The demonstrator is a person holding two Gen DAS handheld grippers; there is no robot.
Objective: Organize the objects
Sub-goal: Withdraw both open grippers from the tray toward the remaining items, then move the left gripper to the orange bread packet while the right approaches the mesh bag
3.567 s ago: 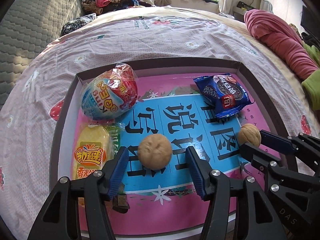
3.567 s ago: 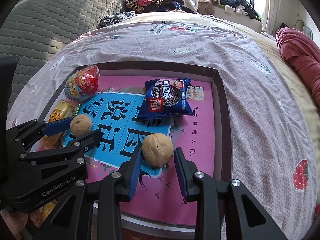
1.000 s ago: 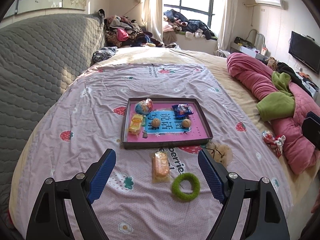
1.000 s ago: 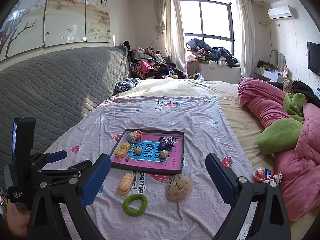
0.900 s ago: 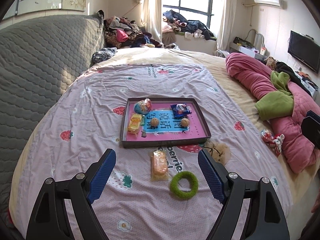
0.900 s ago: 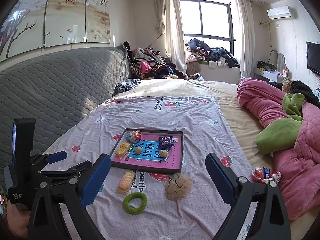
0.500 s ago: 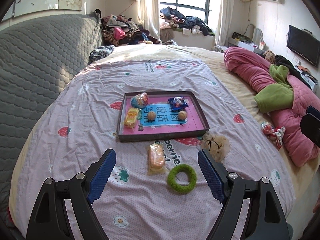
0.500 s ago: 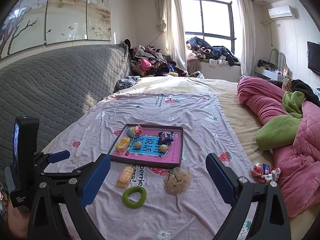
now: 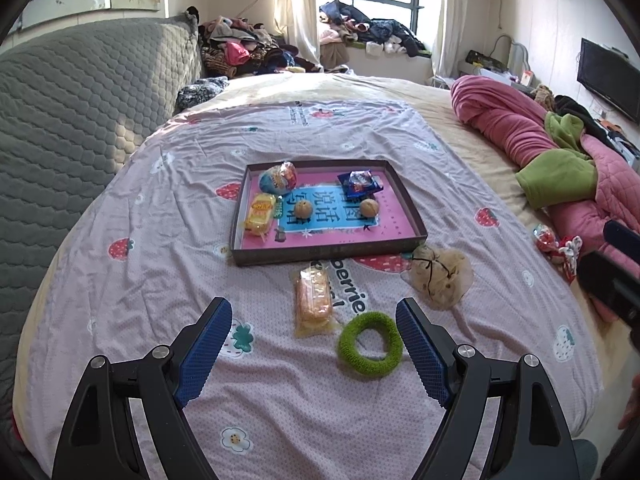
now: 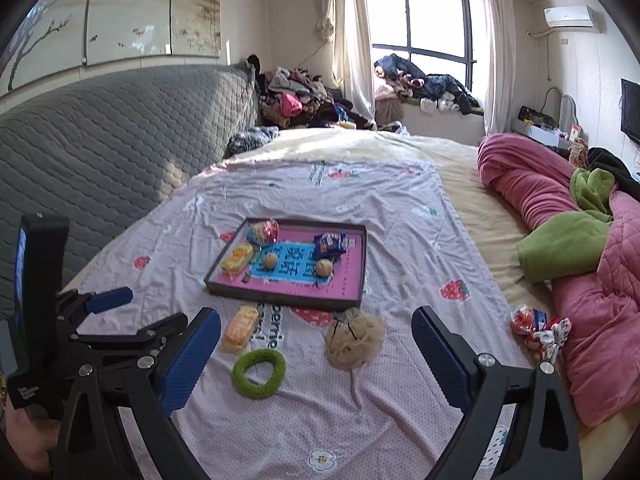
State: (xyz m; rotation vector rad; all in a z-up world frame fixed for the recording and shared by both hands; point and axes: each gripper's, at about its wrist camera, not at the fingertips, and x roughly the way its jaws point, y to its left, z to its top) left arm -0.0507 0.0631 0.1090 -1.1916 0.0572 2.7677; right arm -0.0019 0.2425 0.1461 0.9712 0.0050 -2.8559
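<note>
Blue-padded left tongs and right tongs wide apart, empty, wall painting only in right view

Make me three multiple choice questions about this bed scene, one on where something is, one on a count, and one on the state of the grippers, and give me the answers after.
1. Where does the green ring lie?
A. inside the tray
B. on the sheet, nearer the cameras than the tray
C. on the pink blanket

2. How many walnuts sit in the tray?
A. one
B. two
C. four

3. How do the two grippers stand?
A. both open and empty
B. left shut on a walnut
C. right shut on the ring

Answers:
1. B, the ring rests on the sheet outside the tray's near wall, right of the orange snack pack.
2. B, one walnut lies left and another walnut lies right on the blue panel.
3. A, the left gripper and the right gripper both show wide-apart fingers with nothing between.
</note>
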